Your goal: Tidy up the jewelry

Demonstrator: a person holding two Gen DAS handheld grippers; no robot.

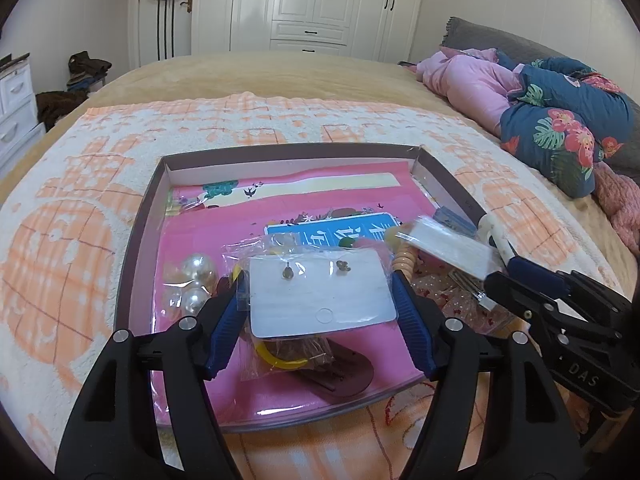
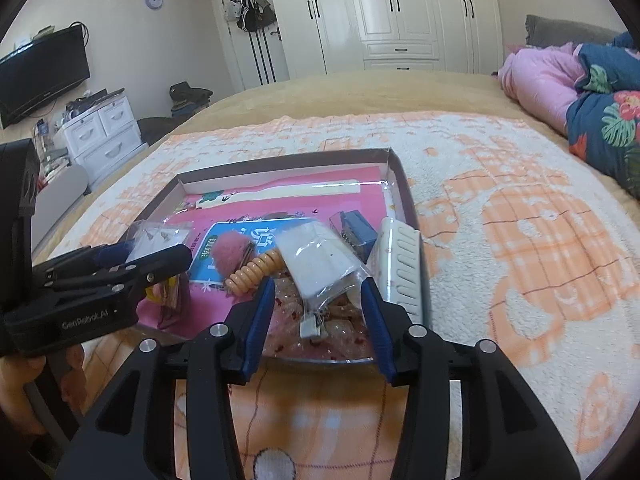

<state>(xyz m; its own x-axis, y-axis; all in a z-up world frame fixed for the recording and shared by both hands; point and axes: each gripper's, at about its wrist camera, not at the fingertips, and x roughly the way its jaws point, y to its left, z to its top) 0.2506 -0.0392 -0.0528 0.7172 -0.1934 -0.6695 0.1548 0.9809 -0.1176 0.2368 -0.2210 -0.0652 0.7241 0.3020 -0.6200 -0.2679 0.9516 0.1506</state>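
Gripped bagged earring card (image 1: 320, 292) edge to edge in left gripper (image 1: 318, 280), lifted over lower middle of tray (image 1: 280, 150). Found right gripper (image 2: 318, 288) partly wide around second bagged card (image 2: 316, 264), fingers not pressing. Judged slick plastic likely to slip (edge grip only) and drop into clutter. Noted white comb (image 2: 404, 268) crowding right side, orange coil tie (image 2: 252, 272) at left, pearls (image 1: 196, 272) lower left.

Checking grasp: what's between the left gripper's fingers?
Left wrist view: the bagged white earring card sits between the left gripper fingers, both touching its edges.
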